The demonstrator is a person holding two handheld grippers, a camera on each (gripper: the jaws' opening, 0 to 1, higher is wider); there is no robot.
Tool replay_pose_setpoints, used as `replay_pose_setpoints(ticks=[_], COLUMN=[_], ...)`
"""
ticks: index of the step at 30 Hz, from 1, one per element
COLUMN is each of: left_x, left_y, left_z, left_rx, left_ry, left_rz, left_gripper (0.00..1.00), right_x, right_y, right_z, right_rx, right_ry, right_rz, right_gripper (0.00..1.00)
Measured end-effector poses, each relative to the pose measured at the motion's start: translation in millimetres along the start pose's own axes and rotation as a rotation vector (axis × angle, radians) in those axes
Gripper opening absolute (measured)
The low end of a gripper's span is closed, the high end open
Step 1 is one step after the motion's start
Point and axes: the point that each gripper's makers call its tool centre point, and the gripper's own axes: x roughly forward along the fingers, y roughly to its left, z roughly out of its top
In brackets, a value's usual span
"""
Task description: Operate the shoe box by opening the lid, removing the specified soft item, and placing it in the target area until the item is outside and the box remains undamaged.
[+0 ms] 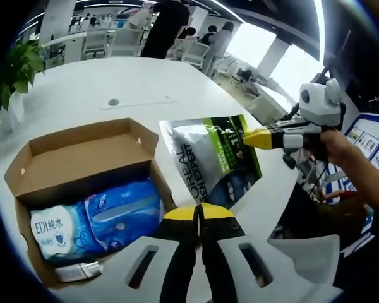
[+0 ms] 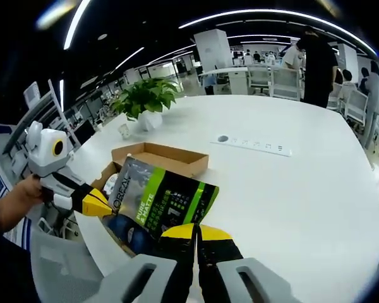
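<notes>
An open brown cardboard shoe box [image 1: 82, 148] lies on the white table, and it also appears in the right gripper view [image 2: 164, 158]. Inside it lie a blue wipes pack [image 1: 95, 224] and a small white tube [image 1: 79, 271]. A grey, green and black soft pouch [image 1: 215, 158] hangs beside and above the box, held by both grippers. My left gripper [image 1: 199, 213] is shut on the pouch's near edge. My right gripper [image 1: 260, 137] pinches its far corner. In the right gripper view, the right gripper [image 2: 196, 231] is shut on the pouch [image 2: 167, 202], and the left gripper [image 2: 100, 204] holds its left corner.
The round white table [image 2: 290, 189] has wide free room beyond the box, with a small cable port [image 2: 223, 138] in it. A potted plant [image 2: 145, 98] stands near the table's edge behind the box. Chairs and a standing person [image 2: 316, 60] are farther back.
</notes>
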Motion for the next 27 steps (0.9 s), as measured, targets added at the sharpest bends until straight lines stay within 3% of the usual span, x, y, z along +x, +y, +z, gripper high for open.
replay_pose_setpoints(ticks=[27], left_x=[57], left_y=[-14.3], left_z=[-7.8], left_rx=[0.025], left_ry=[0.086], left_rz=[0.01], left_gripper=[0.0], right_x=[8], right_y=[-52], right_z=[-30.4], right_rx=[0.025], right_ry=[0.066], right_rz=[-0.052], right_gripper=[0.0])
